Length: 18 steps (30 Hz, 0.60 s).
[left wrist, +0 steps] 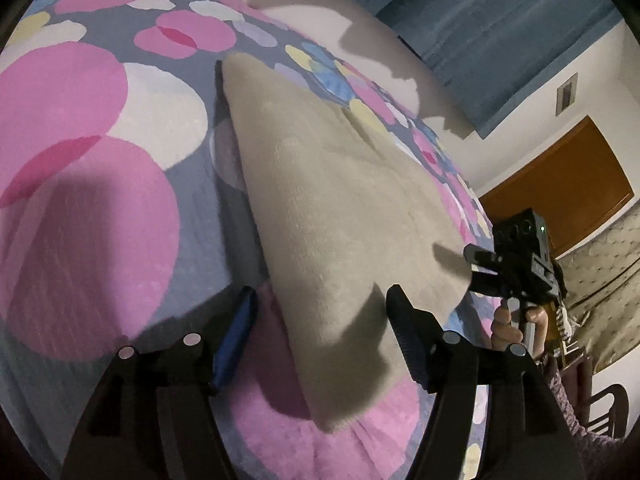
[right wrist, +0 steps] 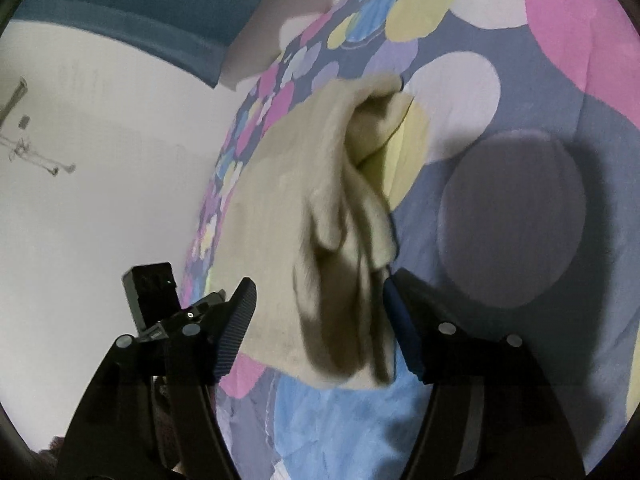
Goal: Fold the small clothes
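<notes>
A small beige knit garment (left wrist: pixel 328 208) lies on a bed cover with pink, white and yellow circles (left wrist: pixel 80 128). My left gripper (left wrist: pixel 320 340) is open, its jaws standing wide on either side of the garment's near corner. In the right wrist view the same garment (right wrist: pixel 320 200) lies bunched and partly folded over itself. My right gripper (right wrist: pixel 320 316) is open, its jaws wide around the garment's near edge. The right gripper also shows in the left wrist view (left wrist: pixel 476 264), at the garment's right edge. The left gripper shows in the right wrist view (right wrist: pixel 200 308), at lower left.
A pale pillow (left wrist: pixel 304 4) and a blue headboard (left wrist: pixel 500 20) lie beyond the bed. A white wall, a brown door (left wrist: pixel 560 184) and a quilted cover (left wrist: pixel 600 280) stand to the right. The bed edge (right wrist: pixel 208 216) runs along the left of the right wrist view.
</notes>
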### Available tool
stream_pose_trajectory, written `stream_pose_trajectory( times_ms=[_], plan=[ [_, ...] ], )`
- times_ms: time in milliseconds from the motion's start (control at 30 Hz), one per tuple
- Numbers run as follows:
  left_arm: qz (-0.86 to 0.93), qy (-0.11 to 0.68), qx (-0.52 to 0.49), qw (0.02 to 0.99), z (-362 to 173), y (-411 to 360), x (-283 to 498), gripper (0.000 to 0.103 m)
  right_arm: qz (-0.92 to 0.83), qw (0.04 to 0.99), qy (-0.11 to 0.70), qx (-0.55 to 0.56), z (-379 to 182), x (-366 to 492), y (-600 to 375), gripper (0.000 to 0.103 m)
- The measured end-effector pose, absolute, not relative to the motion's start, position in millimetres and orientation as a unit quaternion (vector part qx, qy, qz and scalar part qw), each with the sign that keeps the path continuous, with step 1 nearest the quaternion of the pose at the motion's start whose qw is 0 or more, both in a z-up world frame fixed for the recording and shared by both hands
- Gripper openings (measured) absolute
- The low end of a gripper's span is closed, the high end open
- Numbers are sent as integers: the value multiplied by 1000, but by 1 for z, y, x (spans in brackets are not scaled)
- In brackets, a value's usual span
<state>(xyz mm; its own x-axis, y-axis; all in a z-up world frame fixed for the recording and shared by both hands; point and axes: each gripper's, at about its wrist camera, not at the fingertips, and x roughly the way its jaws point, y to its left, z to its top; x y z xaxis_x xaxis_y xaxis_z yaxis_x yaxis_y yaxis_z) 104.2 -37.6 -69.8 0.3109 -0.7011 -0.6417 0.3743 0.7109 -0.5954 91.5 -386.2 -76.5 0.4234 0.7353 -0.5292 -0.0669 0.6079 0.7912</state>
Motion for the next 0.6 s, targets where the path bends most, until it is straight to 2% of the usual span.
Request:
stream_pose_trajectory(
  times_ms=[33, 100, 133, 167, 267, 600],
  plan=[
    [-337, 478, -172, 793, -70, -39, 104, 65, 265, 762, 469, 360, -77, 91, -383, 64],
    [-333, 481, -167, 793, -71, -43, 105, 42, 271, 755, 479, 357, -80, 91, -370, 52],
    [-333, 490, -162, 789, -74, -46, 104, 28, 270, 755, 485, 350, -82, 90, -366, 40],
    [-330, 494, -162, 788, -75, -48, 104, 20, 265, 754, 495, 341, -85, 90, -358, 23],
    [-327, 490, -177, 789, -70, -45, 101, 14, 261, 755, 490, 350, -84, 86, -357, 15],
    [-348, 477, -171, 789, -37, -43, 59, 11, 284, 749, 458, 385, -55, 41, -363, 13]
  ],
)
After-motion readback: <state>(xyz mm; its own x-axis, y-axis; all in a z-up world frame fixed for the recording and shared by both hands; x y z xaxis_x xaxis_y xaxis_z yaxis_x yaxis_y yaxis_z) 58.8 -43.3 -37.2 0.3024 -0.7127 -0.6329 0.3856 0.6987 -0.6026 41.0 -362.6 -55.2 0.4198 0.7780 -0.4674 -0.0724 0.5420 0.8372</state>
